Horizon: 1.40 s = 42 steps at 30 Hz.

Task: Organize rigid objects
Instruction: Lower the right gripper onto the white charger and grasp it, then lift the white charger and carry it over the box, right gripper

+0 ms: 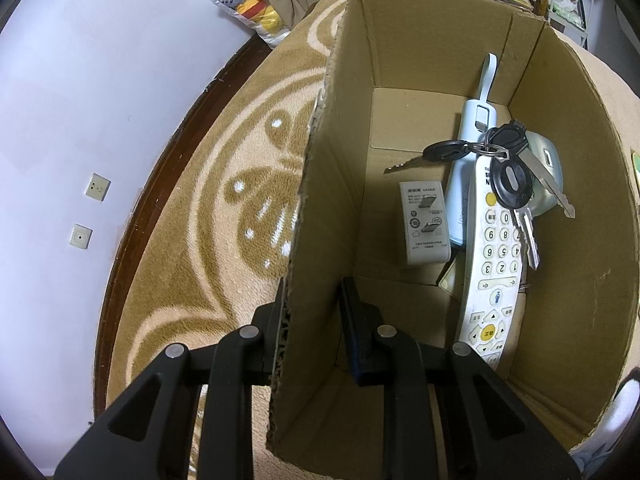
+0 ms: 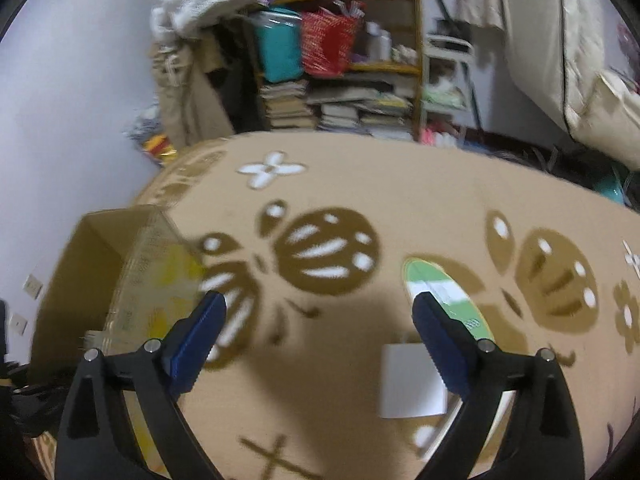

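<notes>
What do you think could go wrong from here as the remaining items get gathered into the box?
The left gripper pinches only the thin cardboard box wall; a tug could tip it and shift the keys lying loose on the remote. The right gripper is open and its view is blurred, so it may misjudge the flat white square item or the green-and-white item on the carpet, which look hard to pinch.

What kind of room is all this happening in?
Most likely a lived-in room at home, perhaps a bedroom or storeroom. A patterned carpet covers the floor, a wooden shelf is crammed with stacked books, and a cardboard box holds household bits.
</notes>
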Motion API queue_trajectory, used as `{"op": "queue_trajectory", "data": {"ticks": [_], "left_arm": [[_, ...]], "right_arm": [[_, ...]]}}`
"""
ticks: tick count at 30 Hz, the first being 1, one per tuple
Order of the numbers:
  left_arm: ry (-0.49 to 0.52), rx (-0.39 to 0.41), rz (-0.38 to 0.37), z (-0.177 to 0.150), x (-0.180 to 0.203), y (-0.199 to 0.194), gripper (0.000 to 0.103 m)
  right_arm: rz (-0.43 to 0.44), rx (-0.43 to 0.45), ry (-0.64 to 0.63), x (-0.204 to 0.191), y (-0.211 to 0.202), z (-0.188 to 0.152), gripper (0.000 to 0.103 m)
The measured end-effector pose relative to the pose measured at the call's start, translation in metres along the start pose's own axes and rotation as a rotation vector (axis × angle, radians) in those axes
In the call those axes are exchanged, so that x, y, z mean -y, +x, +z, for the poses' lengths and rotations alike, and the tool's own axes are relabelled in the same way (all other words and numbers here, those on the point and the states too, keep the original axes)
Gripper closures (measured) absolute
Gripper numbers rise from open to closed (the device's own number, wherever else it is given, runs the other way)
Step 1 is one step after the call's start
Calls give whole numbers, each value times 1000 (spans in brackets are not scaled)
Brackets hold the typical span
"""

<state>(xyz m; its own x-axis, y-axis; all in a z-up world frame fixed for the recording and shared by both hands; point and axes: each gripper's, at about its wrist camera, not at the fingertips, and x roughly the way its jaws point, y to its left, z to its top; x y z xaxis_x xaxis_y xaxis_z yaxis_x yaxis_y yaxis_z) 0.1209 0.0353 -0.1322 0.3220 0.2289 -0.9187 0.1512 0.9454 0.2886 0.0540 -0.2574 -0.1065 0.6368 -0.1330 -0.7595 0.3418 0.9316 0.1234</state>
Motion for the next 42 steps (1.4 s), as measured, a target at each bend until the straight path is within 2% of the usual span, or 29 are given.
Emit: {"op": "queue_trajectory", "data": {"ticks": [5,14,17,23,28,30,36,42], "left_arm": [[-5,-2,-4,1,-1,0,81],[0,-1,0,0,0,0,81],[-1,-1,0,0,0,0,81],[1,-1,1,0,0,0,81],[0,-2,0,0,0,0,81],[1,-1,1,0,0,0,81],[2,-1,1,0,0,1,81],[2,-2,1,0,0,1,81]], "right_arm": [[-52,-48,81,31,14,-10,4],[-103,-156,143,48,45,-28,5],[-115,-205,140,49,56,-33,21],[-132,-280,188,61,72,-44,37],[-139,-286,193,62,73,-46,39],[-154,-286,177,60,74,-46,44],[-165,-286,161,59,72,-45,45],[-123,-274,163,51,69,-42,46]]}}
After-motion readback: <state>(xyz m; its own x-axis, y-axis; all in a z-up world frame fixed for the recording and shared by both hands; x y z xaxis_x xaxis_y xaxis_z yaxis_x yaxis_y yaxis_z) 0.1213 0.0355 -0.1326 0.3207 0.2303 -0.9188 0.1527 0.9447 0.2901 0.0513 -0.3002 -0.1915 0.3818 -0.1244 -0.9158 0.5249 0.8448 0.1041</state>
